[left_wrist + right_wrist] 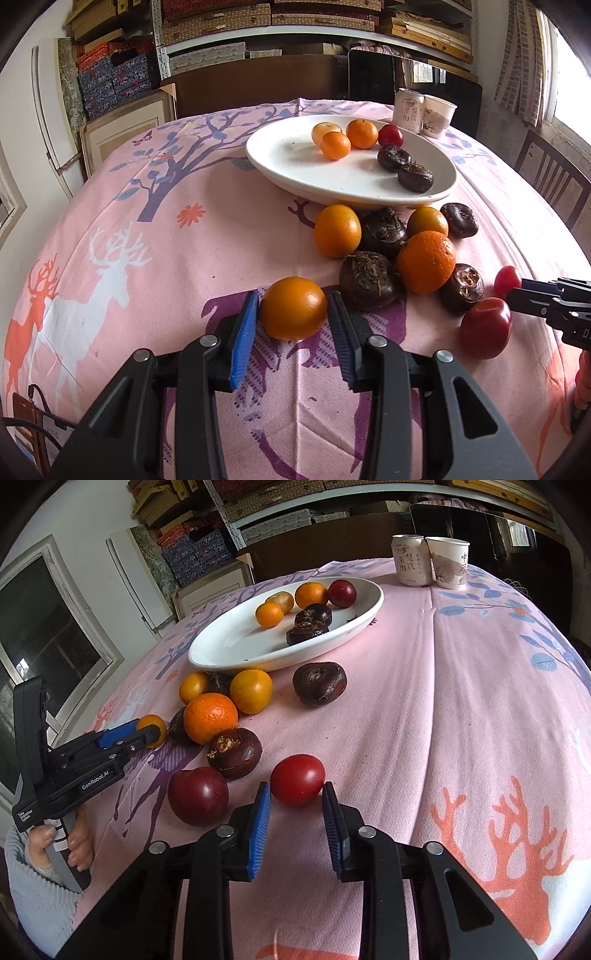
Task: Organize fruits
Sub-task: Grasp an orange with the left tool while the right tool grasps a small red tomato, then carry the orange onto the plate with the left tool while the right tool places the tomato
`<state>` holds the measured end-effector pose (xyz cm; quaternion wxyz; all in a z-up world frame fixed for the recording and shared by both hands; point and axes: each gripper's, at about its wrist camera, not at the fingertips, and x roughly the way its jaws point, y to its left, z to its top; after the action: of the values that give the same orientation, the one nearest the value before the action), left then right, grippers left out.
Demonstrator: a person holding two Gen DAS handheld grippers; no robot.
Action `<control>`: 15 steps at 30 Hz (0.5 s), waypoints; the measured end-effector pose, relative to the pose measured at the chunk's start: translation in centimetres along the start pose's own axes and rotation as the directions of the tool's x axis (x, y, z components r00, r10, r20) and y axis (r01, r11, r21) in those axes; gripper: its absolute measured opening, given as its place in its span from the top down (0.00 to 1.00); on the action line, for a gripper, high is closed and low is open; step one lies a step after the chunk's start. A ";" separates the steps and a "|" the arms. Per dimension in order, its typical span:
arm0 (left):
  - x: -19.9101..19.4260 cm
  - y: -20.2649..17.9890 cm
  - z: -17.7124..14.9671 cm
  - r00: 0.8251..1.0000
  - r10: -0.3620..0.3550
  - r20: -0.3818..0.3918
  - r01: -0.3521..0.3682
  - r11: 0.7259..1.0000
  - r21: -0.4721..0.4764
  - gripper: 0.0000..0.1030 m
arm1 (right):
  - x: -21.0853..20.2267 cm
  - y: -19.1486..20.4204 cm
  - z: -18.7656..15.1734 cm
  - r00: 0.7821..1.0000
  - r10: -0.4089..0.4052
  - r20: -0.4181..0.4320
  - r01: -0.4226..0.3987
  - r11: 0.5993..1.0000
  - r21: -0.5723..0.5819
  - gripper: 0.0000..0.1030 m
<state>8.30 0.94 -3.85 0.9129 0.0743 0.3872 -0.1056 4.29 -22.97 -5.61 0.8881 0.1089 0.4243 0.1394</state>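
A white plate (280, 162) holds small oranges, a red fruit and two dark water chestnuts; it also shows in the right wrist view (221, 646). More fruit lies on the pink cloth in front of it. My left gripper (293, 308) has its blue pads against both sides of an orange kumquat (293, 308) resting on the cloth; the same gripper shows in the right wrist view (142, 733). My right gripper (295, 794) is open around a red tomato (297, 780), with small gaps either side. A dark red plum (198, 795) lies just left of it.
A mandarin (425, 261), two kumquats (337, 230) and several water chestnuts (369, 280) are clustered between plate and grippers. A can (410, 559) and a paper cup (448, 562) stand behind the plate. A chair (550, 177) is at the right; shelves stand behind the table.
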 end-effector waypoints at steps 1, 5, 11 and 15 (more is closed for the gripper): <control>0.1 0.0 0.0 1.000 0.002 -0.005 -0.002 1.000 -0.001 0.63 | 0.1 0.0 0.0 1.000 0.002 0.000 -0.002 1.000 0.004 0.72; 1.3 0.5 0.0 0.998 -0.023 -0.061 0.021 1.000 -0.022 0.63 | 0.2 -0.1 0.2 1.000 0.013 0.001 -0.013 1.000 0.020 0.72; 1.3 0.6 0.0 0.997 -0.042 -0.060 0.040 0.999 -0.037 0.64 | 0.1 -0.2 0.2 1.000 0.019 0.009 -0.020 0.999 0.027 0.73; 0.5 0.8 0.0 0.999 -0.032 -0.020 0.031 0.998 -0.046 0.64 | -0.1 -0.6 0.2 0.999 0.023 0.023 -0.024 0.999 0.039 0.74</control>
<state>8.83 1.60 -4.16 0.9086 0.0483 0.4000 -0.1105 4.48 -23.58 -5.55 0.8887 0.1330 0.4158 0.1402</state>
